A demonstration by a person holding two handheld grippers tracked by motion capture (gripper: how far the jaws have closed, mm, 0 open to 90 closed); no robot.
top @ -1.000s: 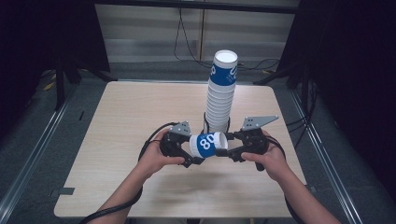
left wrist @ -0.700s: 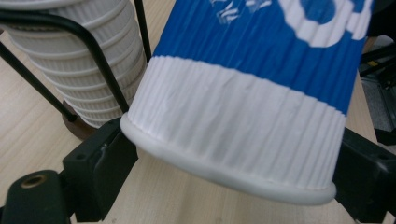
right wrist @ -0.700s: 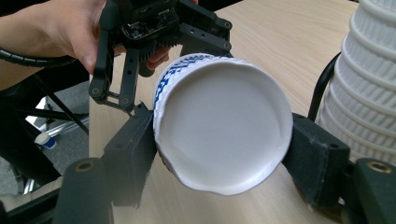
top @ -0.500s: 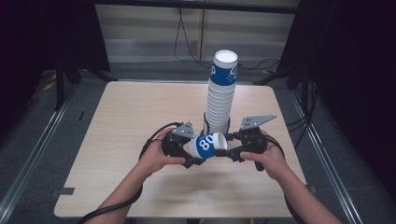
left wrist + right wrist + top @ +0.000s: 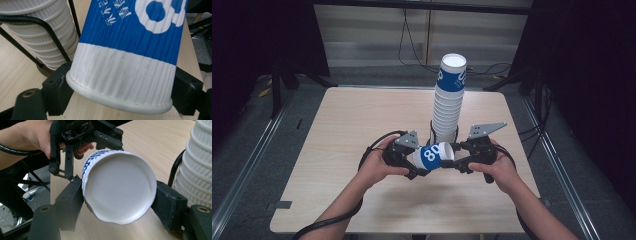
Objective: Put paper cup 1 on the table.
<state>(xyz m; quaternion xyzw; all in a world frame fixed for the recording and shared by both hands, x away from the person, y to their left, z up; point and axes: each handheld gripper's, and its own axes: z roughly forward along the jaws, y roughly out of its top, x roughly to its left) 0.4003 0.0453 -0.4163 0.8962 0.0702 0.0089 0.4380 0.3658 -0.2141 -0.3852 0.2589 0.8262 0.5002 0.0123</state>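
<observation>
Sideways, near the tall stack of white ribbed paper cups (image 5: pixel 448 105), the blue-and-white paper cup (image 5: pixel 432 155) is clamped by left gripper (image 5: pixel 412 159) and right gripper (image 5: pixel 460 158), likely for pulling nested cups apart.

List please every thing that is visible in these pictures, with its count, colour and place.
Paper cup: one, blue and white, lying sideways above the near middle of the table, gripped at both ends.
Stack of cups: one tall stack, white with a blue top cup, standing upside down behind the held cup.
Wire holder: one, black, around the foot of the stack.
Table: one, light wood, centre of the high view.
Cables: several, black, on the floor behind the table.
Left tool: one, black, jaws shut on the cup's rim end.
Right tool: one, black, jaws shut on the cup's base end.
Hands: two, each holding one tool.
</observation>
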